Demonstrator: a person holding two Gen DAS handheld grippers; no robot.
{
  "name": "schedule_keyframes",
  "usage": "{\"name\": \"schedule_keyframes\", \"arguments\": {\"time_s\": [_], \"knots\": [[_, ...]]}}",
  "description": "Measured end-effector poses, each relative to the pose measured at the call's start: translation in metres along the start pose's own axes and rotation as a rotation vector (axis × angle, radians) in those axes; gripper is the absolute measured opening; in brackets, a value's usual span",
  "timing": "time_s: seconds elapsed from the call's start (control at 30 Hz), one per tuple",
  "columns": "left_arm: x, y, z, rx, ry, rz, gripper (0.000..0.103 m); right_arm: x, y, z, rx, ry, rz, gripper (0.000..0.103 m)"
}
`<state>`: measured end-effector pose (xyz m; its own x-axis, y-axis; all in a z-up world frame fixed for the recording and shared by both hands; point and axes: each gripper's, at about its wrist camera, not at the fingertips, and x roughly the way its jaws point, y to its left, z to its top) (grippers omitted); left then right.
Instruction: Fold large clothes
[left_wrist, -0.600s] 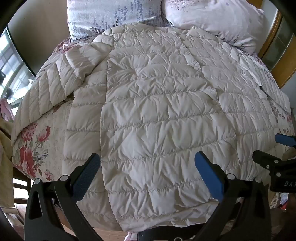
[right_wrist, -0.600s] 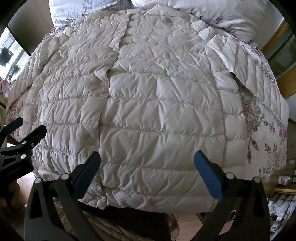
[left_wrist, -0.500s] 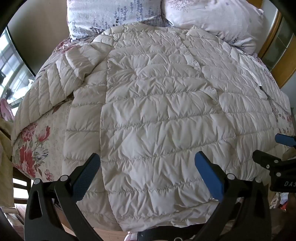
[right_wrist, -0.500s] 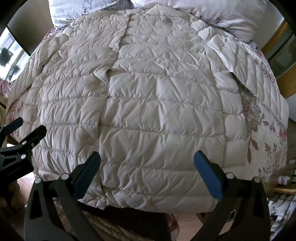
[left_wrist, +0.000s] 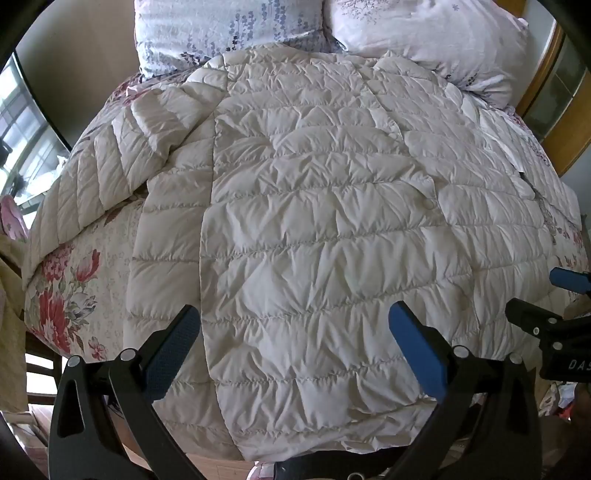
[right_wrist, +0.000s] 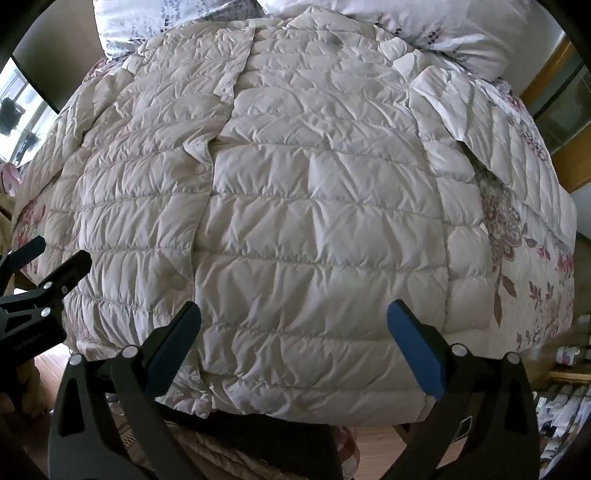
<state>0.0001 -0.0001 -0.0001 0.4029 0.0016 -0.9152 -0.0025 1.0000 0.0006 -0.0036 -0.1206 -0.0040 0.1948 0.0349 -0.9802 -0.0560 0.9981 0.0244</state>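
Floral bed (left_wrist: 74, 288) carries a cream quilted puffer jacket (left_wrist: 314, 229) spread flat to its near edge, beneath 2 wide-open, empty grippers: left gripper (left_wrist: 295, 339), right gripper (right_wrist: 293, 339).

No change is visible: the quilted jacket (left_wrist: 314, 236) lies as before, and both wide-open grippers hang where they were.

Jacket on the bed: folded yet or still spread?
Spread. The jacket lies flat, front up, both sleeves out sideways on the floral bedspread; no fold.

Two floral pillows (left_wrist: 229, 29) at head of flowered bedspread (left_wrist: 74, 288).
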Motion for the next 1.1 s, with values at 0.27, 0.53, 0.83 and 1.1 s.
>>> {"name": "schedule_keyframes", "arguments": {"time_s": [0.27,0.53,0.83,1.1], "knots": [[0.0001,0.0001,0.0,-0.001,0.001,0.0,0.102,0.0002,0.0,0.0,-0.001,0.0,0.001,0.101],[0.0014,0.0031,-0.0004,-0.005,0.002,0.001,0.102,0.0002,0.0,0.0,-0.001,0.0,0.002,0.101],[0.0014,0.003,-0.0003,-0.004,0.003,0.0,0.102,-0.0003,-0.0006,0.0006,0.0,0.0,0.002,0.101],[0.0014,0.003,-0.0003,-0.004,0.004,0.0,0.102,-0.0013,-0.0022,0.0024,-0.002,0.009,0.006,0.101]]}}
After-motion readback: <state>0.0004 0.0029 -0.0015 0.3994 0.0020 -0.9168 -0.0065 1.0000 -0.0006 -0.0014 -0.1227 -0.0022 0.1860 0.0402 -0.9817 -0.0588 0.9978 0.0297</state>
